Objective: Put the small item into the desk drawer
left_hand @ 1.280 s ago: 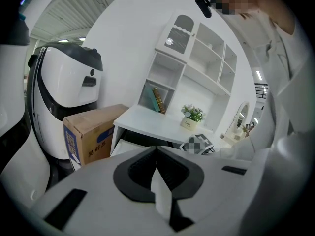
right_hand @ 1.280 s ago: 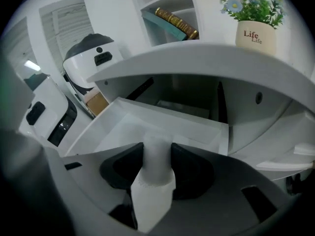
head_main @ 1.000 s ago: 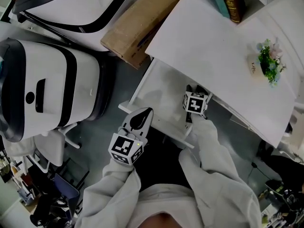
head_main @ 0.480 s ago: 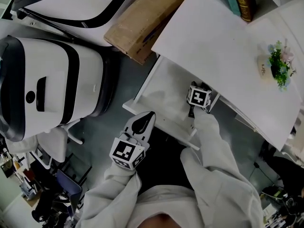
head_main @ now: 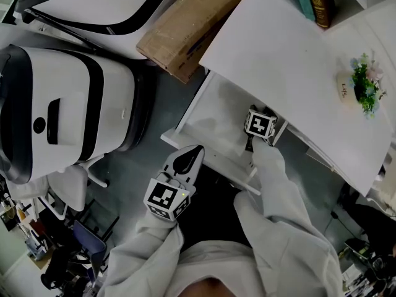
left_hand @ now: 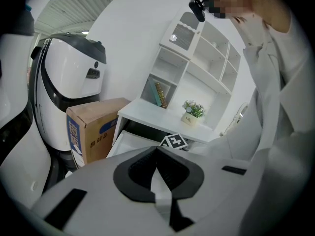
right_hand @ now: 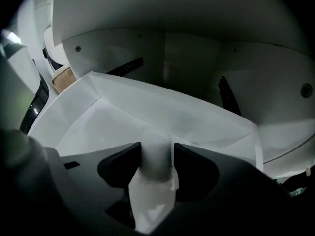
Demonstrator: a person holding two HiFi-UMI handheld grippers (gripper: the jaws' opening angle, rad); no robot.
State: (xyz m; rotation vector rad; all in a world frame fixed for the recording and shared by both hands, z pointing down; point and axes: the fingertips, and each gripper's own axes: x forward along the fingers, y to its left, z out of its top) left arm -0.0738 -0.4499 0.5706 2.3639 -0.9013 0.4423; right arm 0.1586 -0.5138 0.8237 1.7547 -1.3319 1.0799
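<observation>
The white desk drawer (head_main: 213, 113) stands pulled out below the desk top (head_main: 291, 60). My right gripper (head_main: 256, 111) reaches into it, its marker cube on top hiding the jaws in the head view. In the right gripper view a small white cylindrical item (right_hand: 156, 162) sits between the pads of the right gripper (right_hand: 157, 149), just above the drawer floor (right_hand: 118, 114). Those jaws are opening, though the pads still touch the item. My left gripper (head_main: 195, 151) is shut and empty, hovering over the drawer's front rim (head_main: 210, 159). Its tips (left_hand: 157, 149) meet.
A cardboard box (head_main: 185, 30) lies on the floor left of the desk, beside a large white and black machine (head_main: 62, 104). On the desk top stand a small potted plant (head_main: 364, 85) and books (head_main: 318, 2). The drawer cavity's back wall (right_hand: 187, 58) is close ahead.
The head view has shifted slightly, and the right gripper sits a little deeper in the drawer. The left gripper has barely moved.
</observation>
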